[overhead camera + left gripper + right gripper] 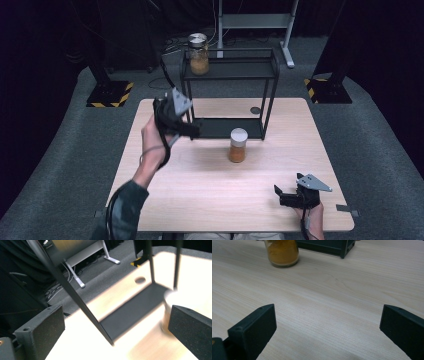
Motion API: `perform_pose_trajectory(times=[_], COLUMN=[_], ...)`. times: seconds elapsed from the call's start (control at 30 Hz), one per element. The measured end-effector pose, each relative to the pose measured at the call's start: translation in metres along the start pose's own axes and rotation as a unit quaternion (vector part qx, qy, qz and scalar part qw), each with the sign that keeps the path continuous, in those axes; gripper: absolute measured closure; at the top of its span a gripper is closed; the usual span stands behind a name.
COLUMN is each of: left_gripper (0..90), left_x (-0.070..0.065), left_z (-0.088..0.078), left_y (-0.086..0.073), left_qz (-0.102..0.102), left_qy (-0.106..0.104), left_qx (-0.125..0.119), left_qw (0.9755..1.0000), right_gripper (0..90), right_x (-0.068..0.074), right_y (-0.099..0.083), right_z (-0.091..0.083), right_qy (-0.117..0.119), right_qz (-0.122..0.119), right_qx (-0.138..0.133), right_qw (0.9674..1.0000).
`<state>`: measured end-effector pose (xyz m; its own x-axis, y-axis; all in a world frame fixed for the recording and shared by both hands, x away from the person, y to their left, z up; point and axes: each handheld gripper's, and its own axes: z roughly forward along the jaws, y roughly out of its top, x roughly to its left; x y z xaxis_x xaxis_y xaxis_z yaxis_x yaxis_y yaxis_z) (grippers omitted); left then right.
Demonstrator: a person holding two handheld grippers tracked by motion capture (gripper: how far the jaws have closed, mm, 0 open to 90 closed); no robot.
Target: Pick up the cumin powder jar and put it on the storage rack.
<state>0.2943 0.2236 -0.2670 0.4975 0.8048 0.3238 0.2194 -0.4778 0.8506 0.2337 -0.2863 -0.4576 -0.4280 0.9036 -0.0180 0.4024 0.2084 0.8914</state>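
Gaping tongs (328,327) over bare table (332,297)

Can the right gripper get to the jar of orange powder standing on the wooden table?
Probably yes. The right gripper has its jaws wide open, and only bare wooden table lies between it and the white-lidded jar of orange powder.
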Motion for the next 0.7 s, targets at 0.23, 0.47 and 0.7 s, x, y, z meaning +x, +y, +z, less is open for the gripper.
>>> perform_pose_trajectory(times=[0.23,0.47,0.7], left_gripper=[0.6,0.4,0.4], left_x=[-0.047,-0.068,-0.074], left_z=[0.003,0.021,0.027], left_y=[-0.088,-0.142,-0.160], left_qz=[-0.035,-0.078,-0.096], left_qy=[-0.011,-0.013,-0.020], left_qx=[0.058,0.120,0.131], left_qw=[0.9977,0.9896,0.9865], right_gripper=[0.0,0.0,0.0], right_x=[0.001,0.000,0.000], right_y=[0.000,0.001,0.001], right_z=[0.000,0.001,0.001], right_qy=[-0.002,-0.001,-0.002], right_qz=[-0.001,-0.002,0.002], right_qx=[0.001,0.003,0.002], right_qw=[1.0000,1.0000,1.0000])
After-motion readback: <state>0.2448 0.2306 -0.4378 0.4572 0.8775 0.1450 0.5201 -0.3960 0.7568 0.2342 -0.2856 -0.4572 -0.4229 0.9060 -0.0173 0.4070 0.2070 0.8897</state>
